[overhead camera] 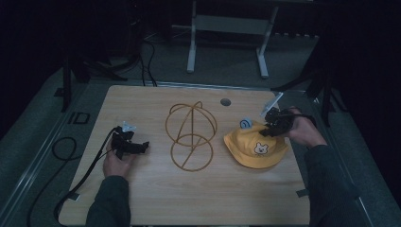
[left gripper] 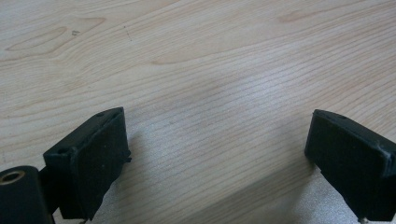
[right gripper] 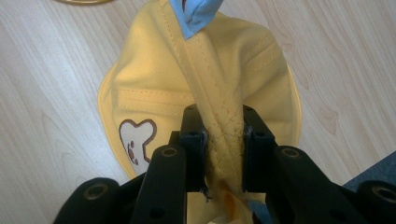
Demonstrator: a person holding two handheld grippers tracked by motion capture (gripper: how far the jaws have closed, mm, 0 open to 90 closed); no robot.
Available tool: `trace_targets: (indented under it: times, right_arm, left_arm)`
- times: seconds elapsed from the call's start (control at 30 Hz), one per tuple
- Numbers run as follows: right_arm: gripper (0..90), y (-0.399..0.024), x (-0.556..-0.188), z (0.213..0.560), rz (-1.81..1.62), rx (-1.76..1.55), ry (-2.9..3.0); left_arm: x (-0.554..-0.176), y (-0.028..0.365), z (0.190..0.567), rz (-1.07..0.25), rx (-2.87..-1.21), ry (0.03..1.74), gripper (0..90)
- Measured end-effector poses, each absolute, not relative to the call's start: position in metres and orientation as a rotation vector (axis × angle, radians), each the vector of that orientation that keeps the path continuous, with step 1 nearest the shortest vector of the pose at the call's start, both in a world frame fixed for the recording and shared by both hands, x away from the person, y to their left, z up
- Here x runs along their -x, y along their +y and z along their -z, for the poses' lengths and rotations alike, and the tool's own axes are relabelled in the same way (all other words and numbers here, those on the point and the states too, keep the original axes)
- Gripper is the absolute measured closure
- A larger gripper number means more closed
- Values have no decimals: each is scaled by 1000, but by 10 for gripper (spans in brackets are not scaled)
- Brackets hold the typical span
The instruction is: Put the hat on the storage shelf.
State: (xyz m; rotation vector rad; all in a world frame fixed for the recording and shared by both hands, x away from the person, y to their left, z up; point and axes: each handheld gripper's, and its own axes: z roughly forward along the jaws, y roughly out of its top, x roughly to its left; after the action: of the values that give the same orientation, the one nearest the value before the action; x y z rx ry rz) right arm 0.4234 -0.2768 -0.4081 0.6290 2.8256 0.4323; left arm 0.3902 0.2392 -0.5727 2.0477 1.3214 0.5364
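pale grained wooden table (overhead camera: 142, 198) bears a soft yellow fabric hat (right gripper: 154, 79), its stitched fold pinched by the right gripper (right gripper: 223, 140), while the left gripper (left gripper: 217, 154) gapes at lower left.

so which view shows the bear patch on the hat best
The high view: the bear patch faces the camera whole on the yellow hat. The right gripper view shows the patch closer but partly cut off by the right gripper, which is shut on a fold of the hat. The left gripper view looks at bare table.
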Motion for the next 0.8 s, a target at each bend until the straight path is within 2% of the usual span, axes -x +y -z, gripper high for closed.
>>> trace_targets:
  times: [0.8]
  right_arm:
    - [749, -256, -411, 370, -456, -517, 2789]
  left_arm:
    - [-390, 239, 573, -535, -2052, 1321, 59]
